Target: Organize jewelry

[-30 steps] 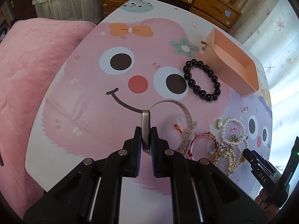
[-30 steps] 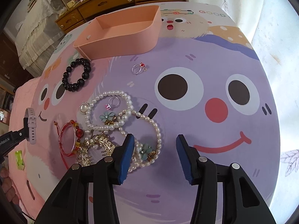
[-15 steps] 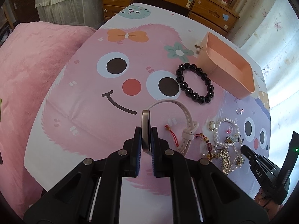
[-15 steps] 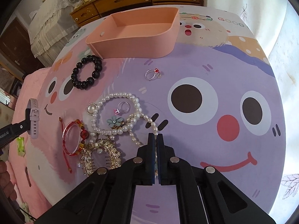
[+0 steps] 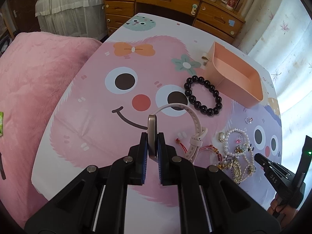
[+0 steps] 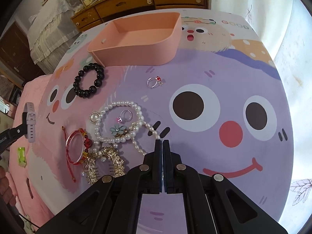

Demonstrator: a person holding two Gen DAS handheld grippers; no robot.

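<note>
While the left hand-held gripper (image 5: 152, 146) pinches the watch (image 5: 152, 136), the right one (image 6: 161, 146) is pressed together.

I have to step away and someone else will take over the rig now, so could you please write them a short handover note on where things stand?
Left gripper: shut on the watch, gripped by its case, strap hanging to the right.
Right gripper: shut at the pearl strand; whether it pinches it cannot be told.
Pink tray: at the far side of the table, nothing in it yet.
On the table: black bead bracelet, red-stone ring, pearl bracelet, red bangle, gold comb.
Left: move everything into the tray.
</note>
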